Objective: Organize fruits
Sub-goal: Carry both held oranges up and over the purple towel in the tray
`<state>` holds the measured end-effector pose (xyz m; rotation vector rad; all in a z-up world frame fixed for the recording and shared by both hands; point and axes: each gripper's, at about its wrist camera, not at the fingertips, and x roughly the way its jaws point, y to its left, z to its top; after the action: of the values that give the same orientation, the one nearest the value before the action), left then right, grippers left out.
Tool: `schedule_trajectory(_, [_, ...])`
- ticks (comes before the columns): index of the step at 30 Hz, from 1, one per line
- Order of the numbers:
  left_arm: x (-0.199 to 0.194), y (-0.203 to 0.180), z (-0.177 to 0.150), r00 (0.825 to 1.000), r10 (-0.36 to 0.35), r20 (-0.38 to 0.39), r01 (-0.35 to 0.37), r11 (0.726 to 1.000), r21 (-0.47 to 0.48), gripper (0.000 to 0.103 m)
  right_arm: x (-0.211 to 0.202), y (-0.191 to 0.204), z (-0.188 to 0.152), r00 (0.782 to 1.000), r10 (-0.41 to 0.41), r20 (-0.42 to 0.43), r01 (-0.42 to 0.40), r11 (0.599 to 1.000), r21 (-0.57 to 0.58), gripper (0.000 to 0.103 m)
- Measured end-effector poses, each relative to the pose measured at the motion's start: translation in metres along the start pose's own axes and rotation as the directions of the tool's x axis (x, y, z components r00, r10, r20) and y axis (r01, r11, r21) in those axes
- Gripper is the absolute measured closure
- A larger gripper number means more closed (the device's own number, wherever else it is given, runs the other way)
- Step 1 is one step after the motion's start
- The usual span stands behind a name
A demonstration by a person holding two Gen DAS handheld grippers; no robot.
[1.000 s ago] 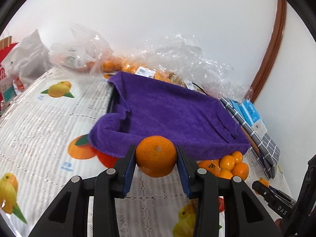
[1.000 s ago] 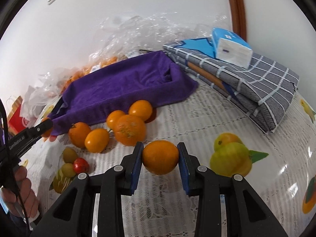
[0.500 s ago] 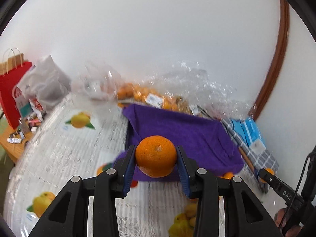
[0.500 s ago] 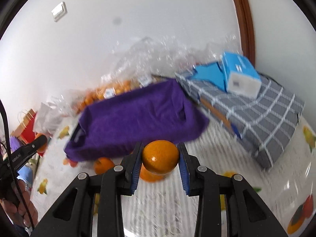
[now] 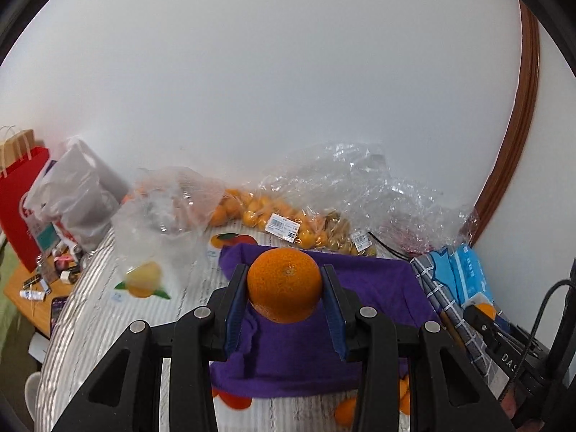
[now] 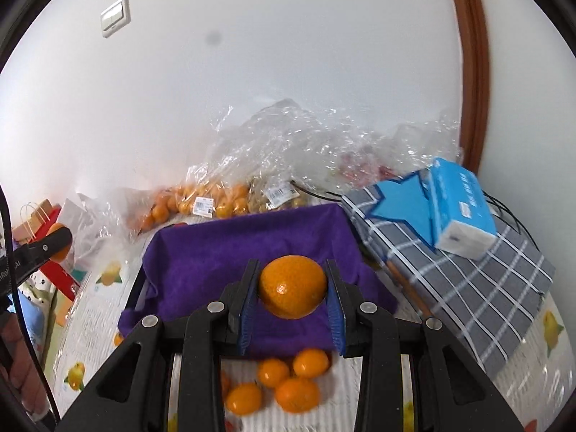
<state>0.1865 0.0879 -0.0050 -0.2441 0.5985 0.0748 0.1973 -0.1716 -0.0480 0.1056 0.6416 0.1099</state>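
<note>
The left gripper point(image 5: 284, 289) is closed on a pebbly-skinned orange point(image 5: 284, 285), its blue pads pressed to either side of the fruit, which hangs above the purple towel point(image 5: 374, 288). The right gripper point(image 6: 292, 288) clamps a smoother orange point(image 6: 292, 286) the same way, also over that towel, which lines a dark tray point(image 6: 138, 288) whose edge peeks out on the left side. Just below the towel's near edge, a cluster of loose oranges point(image 6: 284, 385) lies on the fruit-printed tablecloth point(image 6: 100, 324); in the left wrist view only a few of them show past the gripper's arms. Beside the towel to the right sits a folded grey checked cloth point(image 6: 486, 280) with a blue tissue pack point(image 6: 460, 208) on top. Behind the towel, against the white wall, crumpled clear plastic bags point(image 5: 342, 194) hold small oranges point(image 5: 252, 212) with price labels, and what may be a bag of paler fruit, though the blur makes that hard to judge. Far left stands a red paper bag point(image 5: 16, 208)
</note>
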Motion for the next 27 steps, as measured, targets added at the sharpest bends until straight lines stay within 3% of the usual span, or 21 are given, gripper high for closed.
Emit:
schedule_trajectory(7, [0.061, -0.001, -0.007, 0.995, -0.021, -0.093, 0.022, 1.000, 0.006, 0.065, 0.052, 0.006, 0.002, 0.999, -0.018, -0.048, 0.016, 0.999, -0.032, 0.068])
schedule_trajectory(15, [0.126, -0.006, -0.032, 0.975, -0.012, -0.224, 0.021, 0.999, 0.042, 0.065, 0.106, 0.005, -0.011, 0.992, -0.017, -0.122, 0.008, 0.997, -0.074, 0.068])
schedule_trajectory(27, [0.153, -0.007, -0.046, 0.954, 0.004, -0.299, 0.017, 0.998, 0.067, 0.065, 0.147, 0.005, -0.029, 0.970, -0.017, -0.241, -0.003, 0.996, -0.085, 0.068])
